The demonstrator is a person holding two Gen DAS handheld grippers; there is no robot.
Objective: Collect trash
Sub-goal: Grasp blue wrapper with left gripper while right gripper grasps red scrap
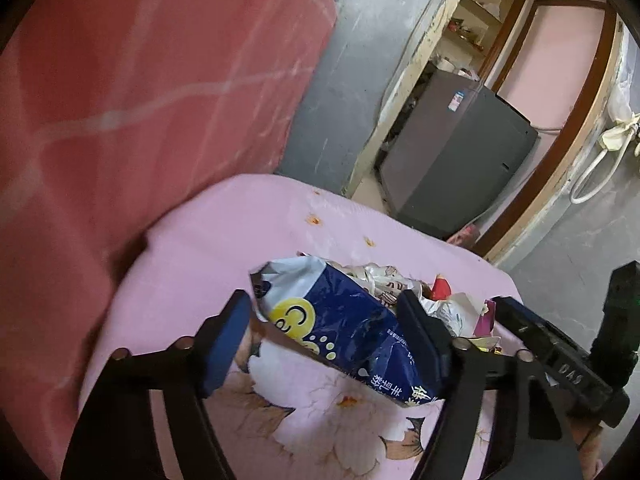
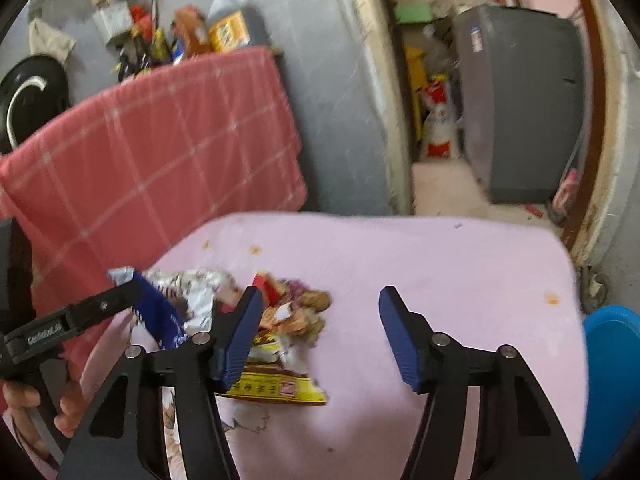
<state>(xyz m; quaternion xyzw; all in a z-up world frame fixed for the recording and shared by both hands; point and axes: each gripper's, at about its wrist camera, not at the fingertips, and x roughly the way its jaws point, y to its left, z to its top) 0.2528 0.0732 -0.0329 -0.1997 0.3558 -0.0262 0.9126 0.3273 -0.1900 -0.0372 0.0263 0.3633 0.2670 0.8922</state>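
Small room, grey walls, doorway at the back with a dark grey cabinet (image 2: 520,100) standing in it. The work surface is a tabletop (image 2: 440,264) under a pink cloth with a flower print and a few orange stains. A red checked cloth (image 2: 152,152) hangs behind it.

Landmark: the trash pile (image 2: 280,312), a loose heap of crumpled wrappers on the near-left part of the tabletop.

- Blue bag (image 1: 344,320), glossy, with a yellow disc print, lies on the pile's left edge. It is the biggest piece.
- Yellow wrapper (image 2: 280,388), flat, on the pile's near edge.
- Blue bin (image 2: 612,360) sits off the tabletop corner, well right of the pile. Only part shows.

Left hand-held gripper (image 1: 324,340): jaws straddle the blue bag. Right pad looks to be against the foil, left pad just clear, so not yet clamped as far as I can tell.

Right hand-held gripper (image 2: 320,336): open, nothing between the jaws. Its left finger overlaps the pile's right edge, its right finger is over bare cloth.

Risks, as judged:
1. The bag is slick and crumpled. A bite on 1 fold could slip, or it could spill anything left inside.
2. Small wrappers rest against the bag. Lifting it could drag them off the table edge.
3. The right jaws sit off-centre. Closing there catches little, or pinches the cloth and tugs everything.
4. The 2 tools are close together beside the pile and could knock together.
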